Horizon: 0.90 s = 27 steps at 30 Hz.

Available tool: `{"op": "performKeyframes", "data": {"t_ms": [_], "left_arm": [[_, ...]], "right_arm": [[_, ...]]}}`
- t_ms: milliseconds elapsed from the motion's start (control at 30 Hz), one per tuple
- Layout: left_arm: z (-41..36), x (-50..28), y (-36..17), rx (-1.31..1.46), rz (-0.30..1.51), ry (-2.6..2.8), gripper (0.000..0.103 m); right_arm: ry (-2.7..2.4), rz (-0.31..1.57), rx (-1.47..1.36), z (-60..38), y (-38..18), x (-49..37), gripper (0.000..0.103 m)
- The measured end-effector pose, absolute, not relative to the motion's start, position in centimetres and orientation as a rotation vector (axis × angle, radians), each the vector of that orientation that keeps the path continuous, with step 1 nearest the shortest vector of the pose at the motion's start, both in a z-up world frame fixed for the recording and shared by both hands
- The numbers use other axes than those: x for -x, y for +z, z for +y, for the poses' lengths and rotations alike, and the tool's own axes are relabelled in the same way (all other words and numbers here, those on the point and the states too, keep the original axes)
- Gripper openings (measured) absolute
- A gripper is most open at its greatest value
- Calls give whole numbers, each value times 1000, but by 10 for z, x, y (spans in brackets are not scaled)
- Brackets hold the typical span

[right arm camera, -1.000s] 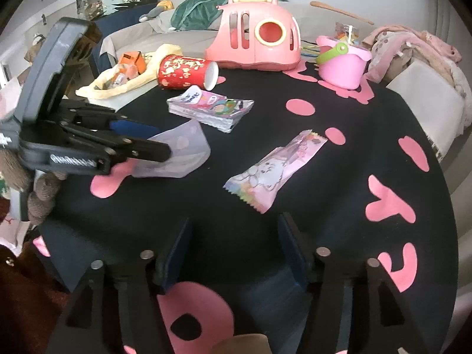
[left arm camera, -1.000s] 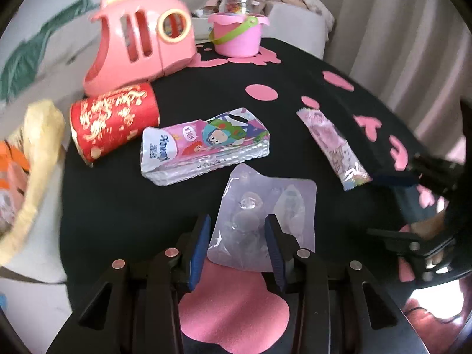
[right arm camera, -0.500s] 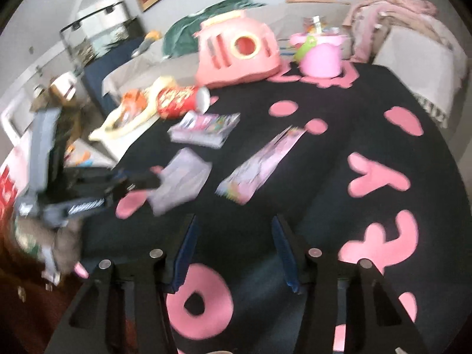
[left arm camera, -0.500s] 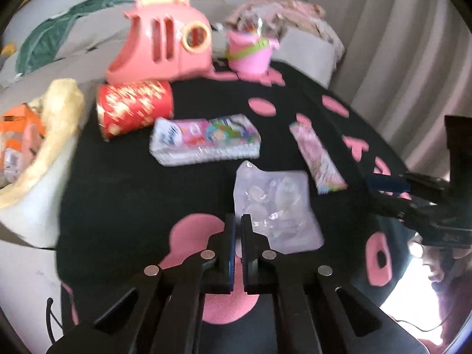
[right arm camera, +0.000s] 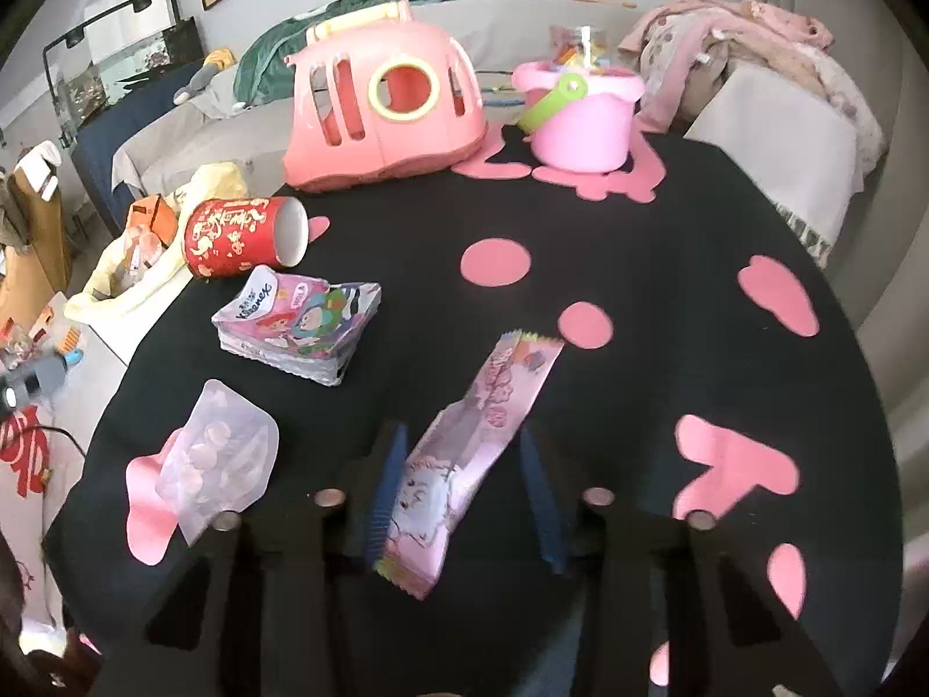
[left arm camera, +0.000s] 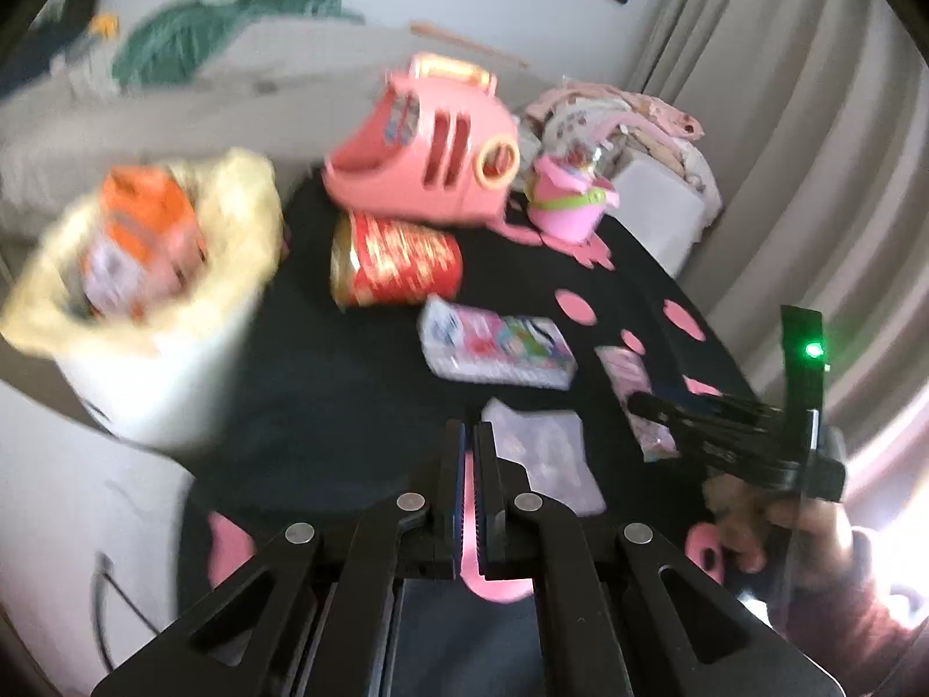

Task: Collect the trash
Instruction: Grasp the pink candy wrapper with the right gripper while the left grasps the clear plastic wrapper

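**Tongs over the wrappers**

Your left tongs [left arm camera: 469, 447] are pressed together, empty, just beside the clear blister pack [right arm camera: 223, 459] at the bench's [right arm camera: 638, 302] near left. Your right tongs [right arm camera: 461, 499] have just been closing; the pink snack wrapper [right arm camera: 464, 459] lies between the pads, ungripped. Red cup [right arm camera: 244, 238] lies far left.

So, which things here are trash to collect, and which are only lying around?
Trash job: snack wrapper, clear blister pack, red paper cup, tissue packet, lined bin.

Lying about: pink toy carrier, pink bucket, clothes pile.
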<state>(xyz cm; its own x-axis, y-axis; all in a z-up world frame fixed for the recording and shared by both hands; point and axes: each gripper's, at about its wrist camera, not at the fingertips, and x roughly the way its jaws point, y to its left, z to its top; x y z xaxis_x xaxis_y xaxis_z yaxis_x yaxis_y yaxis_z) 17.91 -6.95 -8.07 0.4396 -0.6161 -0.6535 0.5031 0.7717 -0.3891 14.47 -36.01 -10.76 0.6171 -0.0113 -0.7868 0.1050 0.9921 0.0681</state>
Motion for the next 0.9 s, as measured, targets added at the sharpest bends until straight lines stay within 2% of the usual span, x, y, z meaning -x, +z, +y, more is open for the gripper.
{"op": "performKeyframes", "data": {"t_ms": [67,100,133,200,300,500,700,900], "left_arm": [[-74,-182,-94,167,918,-716,5],[-76,-183,-99,178,929,-726,5],[-80,-184,-102,193,938,-741,6],[-87,-187,-107,205,950,-775,9],[-100,-199,-114,205,974,-799,25],[-90,-211,-111,266,967,-753,26],[-70,-211,-105,273,955,-751,27],[-84,-212,-117,270,1018,-861,29]], "right_arm": [[-25,909,-120,-358,-111,-144,23],[-8,909,-118,-357,-112,-143,16],[8,907,-113,-356,-112,-141,13],[31,899,-124,-356,-111,-134,11],[78,877,-210,-362,-103,-119,11],[202,857,-247,-334,-91,-101,11],[263,916,-192,-296,-111,-126,11],[236,939,-129,-286,-122,-132,11]]}}
